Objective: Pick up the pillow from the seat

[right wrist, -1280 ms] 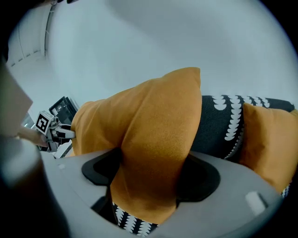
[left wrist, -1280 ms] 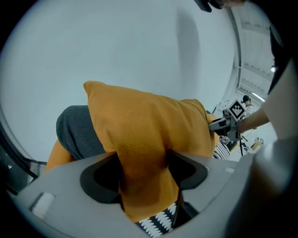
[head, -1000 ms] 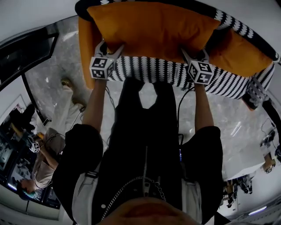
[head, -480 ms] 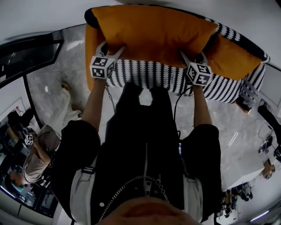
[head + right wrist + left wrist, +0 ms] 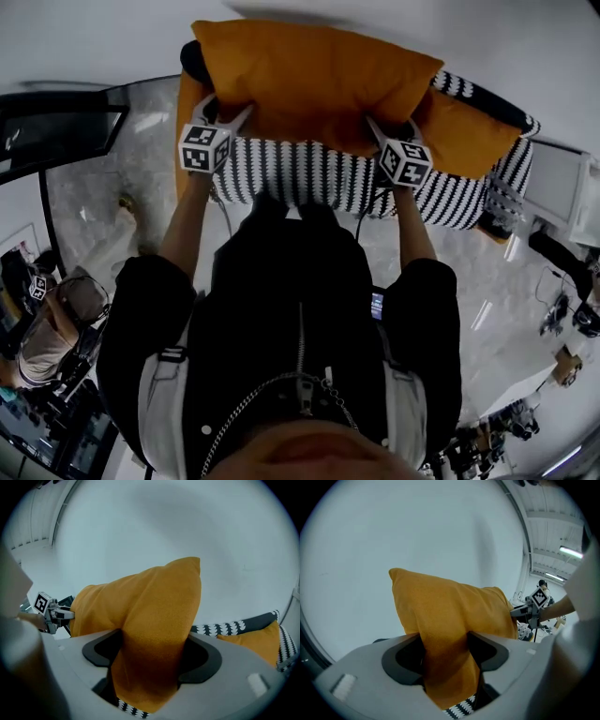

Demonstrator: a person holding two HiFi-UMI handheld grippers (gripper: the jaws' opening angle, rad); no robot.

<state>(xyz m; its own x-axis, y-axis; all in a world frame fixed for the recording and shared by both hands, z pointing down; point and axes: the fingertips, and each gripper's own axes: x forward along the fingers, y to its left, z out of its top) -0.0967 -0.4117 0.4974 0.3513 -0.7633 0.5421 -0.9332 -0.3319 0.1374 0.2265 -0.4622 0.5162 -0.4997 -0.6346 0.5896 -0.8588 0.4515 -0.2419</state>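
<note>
Head view: even, diffuse indoor light; strong fisheye bend at edges; pillow (image 5: pixel 314 80) top edge blurred; pale sheen on floor (image 5: pixel 487 281). Gripper views: round fisheye frames w/ black corners; strip light (image 5: pixel 571 551) glows at right; near foreground soft, fabric shaded low down.

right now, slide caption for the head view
Left hand-held gripper and right hand-held gripper clamp the orange pillow over the striped seat.

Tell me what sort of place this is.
Probably a lab or open workspace set up for recording, not a home: a black-and-white patterned seat stands on a polished stone-look floor, another person is at lower left among equipment, and strip lights line the ceiling.
</note>
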